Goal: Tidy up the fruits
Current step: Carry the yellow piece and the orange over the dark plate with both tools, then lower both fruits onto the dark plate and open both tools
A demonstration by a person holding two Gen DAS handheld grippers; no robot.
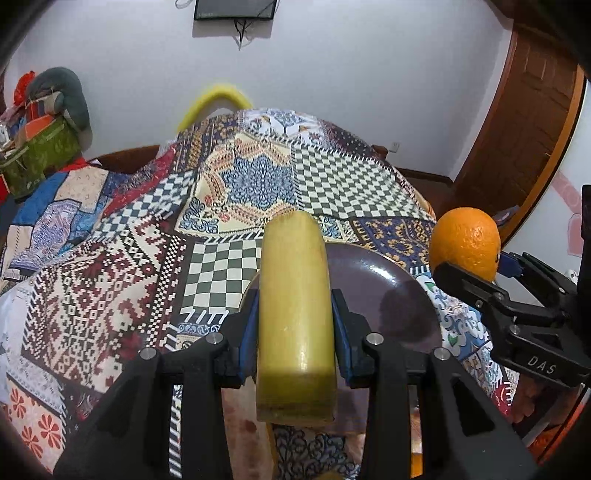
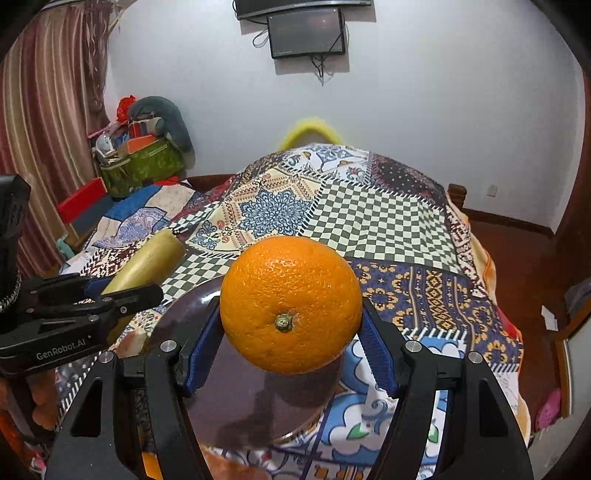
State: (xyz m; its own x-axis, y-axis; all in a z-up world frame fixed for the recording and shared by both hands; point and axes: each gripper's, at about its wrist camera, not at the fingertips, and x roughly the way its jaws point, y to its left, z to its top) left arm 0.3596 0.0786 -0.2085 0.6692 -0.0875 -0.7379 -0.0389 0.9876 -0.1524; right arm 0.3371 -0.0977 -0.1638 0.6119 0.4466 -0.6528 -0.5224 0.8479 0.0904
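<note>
Left gripper clamps banana lengthwise, tip pointing ahead; right gripper grips orange, stem rearward, above plate.

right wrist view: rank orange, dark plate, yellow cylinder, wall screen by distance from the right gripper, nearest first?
1. orange: clamped between the right gripper pads.
2. dark plate: just below and ahead, on the patchwork cloth.
3. yellow cylinder: off to the left, held in the left gripper.
4. wall screen: far wall, top centre.

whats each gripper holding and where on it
Left gripper: yellow cane piece, clamped across its middle. Right gripper: orange, fingers on its two sides, stem end facing the camera.
</note>
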